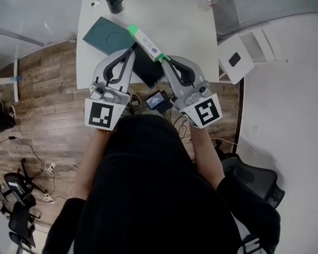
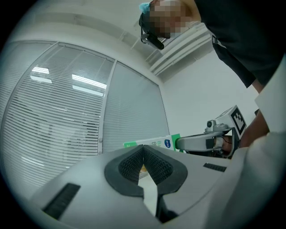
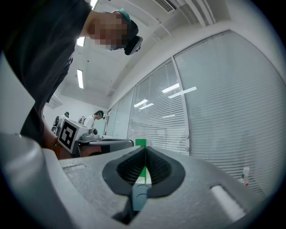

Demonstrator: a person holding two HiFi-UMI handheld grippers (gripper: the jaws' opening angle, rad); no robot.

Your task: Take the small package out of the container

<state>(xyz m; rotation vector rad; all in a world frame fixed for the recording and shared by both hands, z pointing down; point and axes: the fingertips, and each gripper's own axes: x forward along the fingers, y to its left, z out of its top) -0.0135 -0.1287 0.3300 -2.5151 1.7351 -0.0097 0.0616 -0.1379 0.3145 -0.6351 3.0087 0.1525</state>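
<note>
Clamping 1 long box (image 1: 147,43): left gripper (image 2: 144,154), right gripper (image 3: 145,154).

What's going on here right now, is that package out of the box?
The person is holding the long white-and-green package in the air with both tools, over the white table. The right tool is shut on its green end, and the left tool looks shut on the white part further along. The dark box lies on the table beneath, so the package is out.
</note>
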